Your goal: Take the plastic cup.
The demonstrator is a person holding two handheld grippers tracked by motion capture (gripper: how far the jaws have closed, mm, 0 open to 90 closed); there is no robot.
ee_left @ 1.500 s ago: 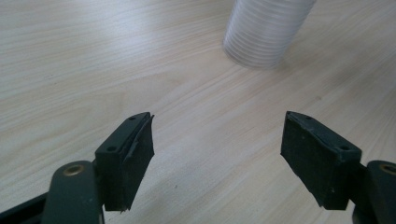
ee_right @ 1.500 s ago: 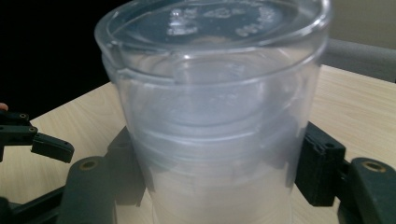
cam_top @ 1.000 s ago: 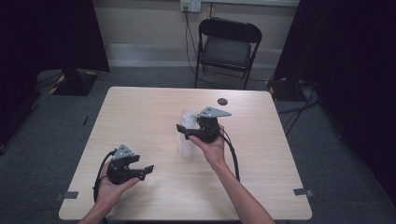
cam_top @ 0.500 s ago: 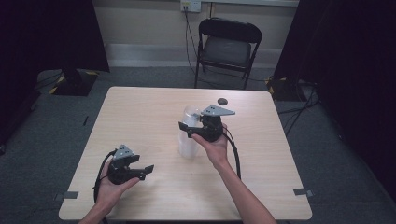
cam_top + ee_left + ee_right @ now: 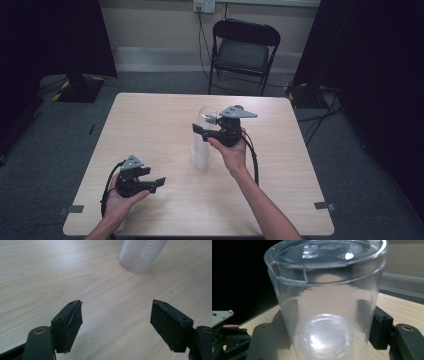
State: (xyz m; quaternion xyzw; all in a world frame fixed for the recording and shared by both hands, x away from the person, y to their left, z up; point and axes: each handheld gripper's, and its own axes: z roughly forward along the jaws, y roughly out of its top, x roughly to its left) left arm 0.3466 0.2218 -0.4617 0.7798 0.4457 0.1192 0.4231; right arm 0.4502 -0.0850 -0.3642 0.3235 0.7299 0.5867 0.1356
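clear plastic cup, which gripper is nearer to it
Right. The right gripper has its jaws around the clear plastic cup; the left gripper sits open, apart from it, nearer the person.

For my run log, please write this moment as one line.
left gripper: open, low over table | right gripper: shut on clear cup, lifted | stack of cups: upright on table

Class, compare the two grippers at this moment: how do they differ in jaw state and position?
The left gripper has its jaws wide apart with nothing between them; the right gripper is closed on a clear cup. The left rests low near the table edge; the right is raised over the middle. Both are black and hand-held.
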